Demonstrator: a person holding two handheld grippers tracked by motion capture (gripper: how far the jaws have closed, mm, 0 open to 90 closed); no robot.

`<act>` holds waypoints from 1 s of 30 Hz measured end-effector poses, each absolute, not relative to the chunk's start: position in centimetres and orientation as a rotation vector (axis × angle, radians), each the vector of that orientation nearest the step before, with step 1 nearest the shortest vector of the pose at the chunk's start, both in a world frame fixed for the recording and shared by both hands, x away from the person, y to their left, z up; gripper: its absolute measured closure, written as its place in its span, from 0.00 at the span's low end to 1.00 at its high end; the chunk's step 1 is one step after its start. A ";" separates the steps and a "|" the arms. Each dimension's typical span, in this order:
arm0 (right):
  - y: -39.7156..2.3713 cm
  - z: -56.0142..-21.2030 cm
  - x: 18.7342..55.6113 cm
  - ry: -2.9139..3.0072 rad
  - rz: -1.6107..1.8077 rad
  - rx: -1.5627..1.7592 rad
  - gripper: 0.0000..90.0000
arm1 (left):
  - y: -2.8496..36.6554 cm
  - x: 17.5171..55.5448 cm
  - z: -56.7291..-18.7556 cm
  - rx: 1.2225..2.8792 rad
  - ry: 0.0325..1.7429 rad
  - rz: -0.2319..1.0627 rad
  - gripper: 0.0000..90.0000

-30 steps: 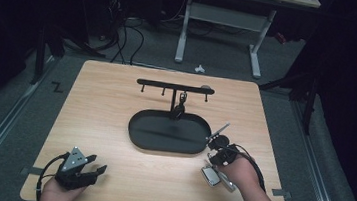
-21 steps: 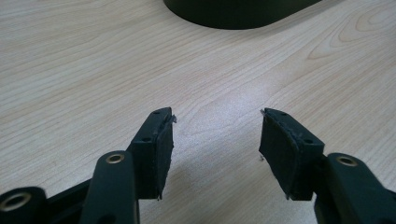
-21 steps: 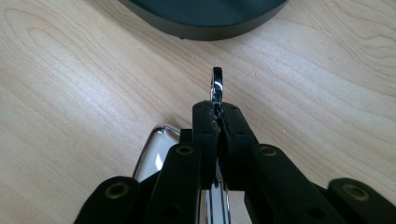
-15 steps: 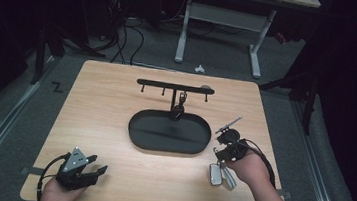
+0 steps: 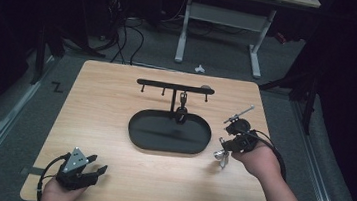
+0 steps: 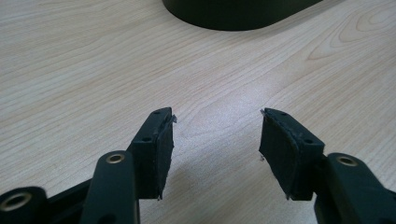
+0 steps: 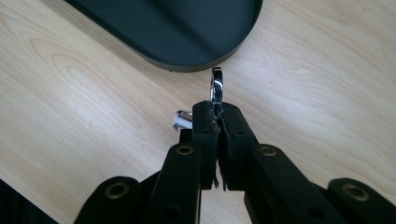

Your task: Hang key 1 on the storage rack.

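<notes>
Chrome utensil (image 7: 216,87) sits pinched on edge between the pressed-together jaws of the right gripper (image 5: 235,139), lifted above the table (image 5: 116,104) near its right edge, just right of the black oval tray (image 5: 136,126). Its long axis appears to run roughly along the jaws, tip toward the tray. The hook rack (image 5: 168,85) stands behind the tray, toward the far edge, left of this hand. The left gripper (image 6: 215,140), jaws spread and empty, rests by the near left corner, well apart from it.

A dim lab: a wooden table (image 5: 116,104) on grey carpet, tangled cables (image 5: 122,39), another desk's legs (image 5: 221,34) behind.
</notes>
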State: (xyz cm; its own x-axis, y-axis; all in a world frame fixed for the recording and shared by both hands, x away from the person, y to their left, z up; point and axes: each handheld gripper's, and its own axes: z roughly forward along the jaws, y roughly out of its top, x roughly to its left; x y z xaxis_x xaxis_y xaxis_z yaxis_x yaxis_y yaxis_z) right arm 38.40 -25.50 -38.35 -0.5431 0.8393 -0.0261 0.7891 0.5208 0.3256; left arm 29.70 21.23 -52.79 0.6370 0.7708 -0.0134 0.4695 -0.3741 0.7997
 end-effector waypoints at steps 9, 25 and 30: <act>-24.8 -36.9 38.7 2.584 0.439 1.382 0.96 | 21.4 29.6 -52.8 2.035 0.971 0.462 0.50; -22.7 -35.3 40.7 2.587 0.446 1.315 0.96 | 21.6 29.6 -52.7 2.029 0.975 0.463 0.50; -22.1 -34.9 41.8 2.574 0.450 1.317 0.96 | 21.6 29.6 -52.7 2.031 0.974 0.465 0.50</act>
